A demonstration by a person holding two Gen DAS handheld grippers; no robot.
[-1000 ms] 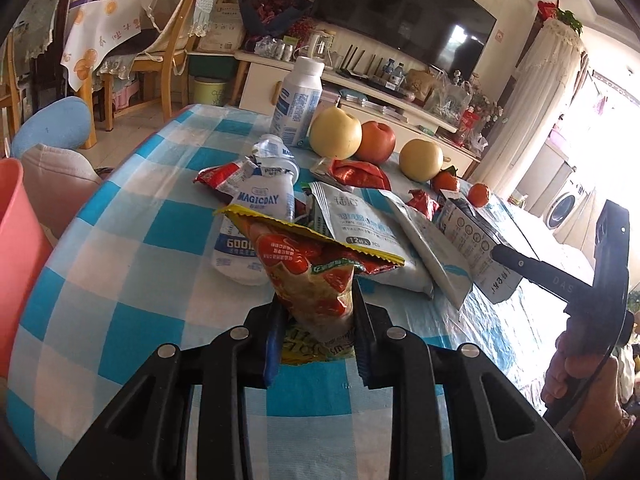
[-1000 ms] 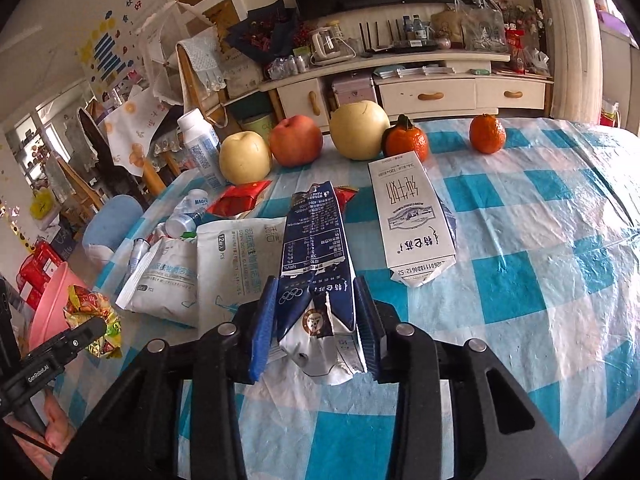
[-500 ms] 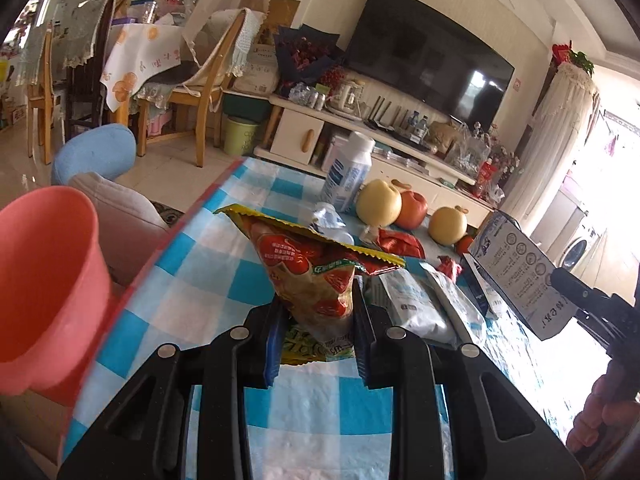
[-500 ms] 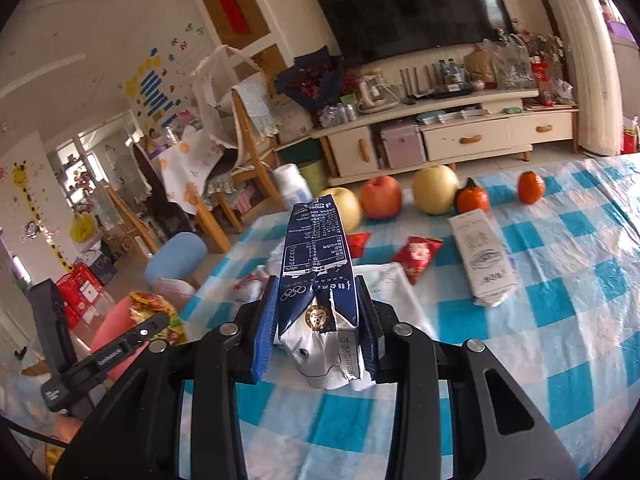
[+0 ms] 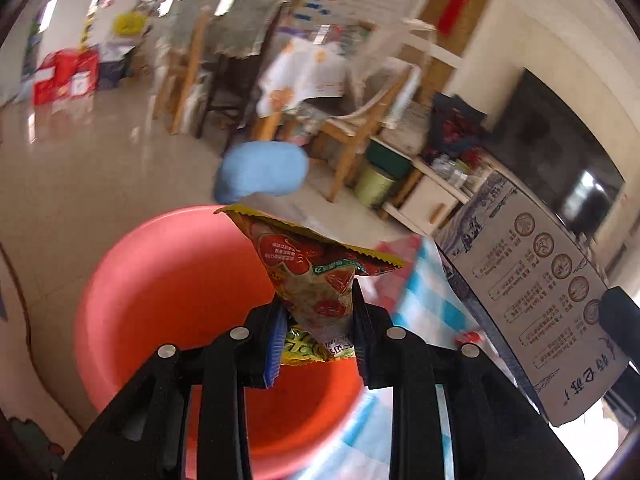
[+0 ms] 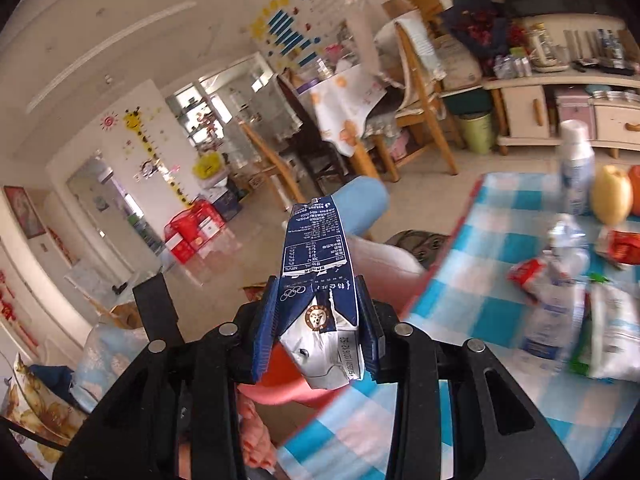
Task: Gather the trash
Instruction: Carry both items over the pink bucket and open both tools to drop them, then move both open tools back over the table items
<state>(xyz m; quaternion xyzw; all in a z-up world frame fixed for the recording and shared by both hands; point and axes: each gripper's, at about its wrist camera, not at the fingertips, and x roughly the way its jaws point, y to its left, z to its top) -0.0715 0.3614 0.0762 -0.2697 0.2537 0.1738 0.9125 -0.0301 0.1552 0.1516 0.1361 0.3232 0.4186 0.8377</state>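
Observation:
My left gripper is shut on a red and yellow snack wrapper and holds it above the open pink bin beside the table. My right gripper is shut on a flattened dark blue milk carton, held past the table's left edge; the bin's pink rim shows just below it. The same carton shows at the right of the left wrist view. More wrappers and a crushed bottle lie on the checked table.
The blue checked tablecloth carries a white bottle and fruit. A blue stool, wooden chairs and a green waste bin stand on the floor beyond.
Both grippers swung left off the table with their trash. The left one now hangs over the pink bin, and the right one has come close beside it.

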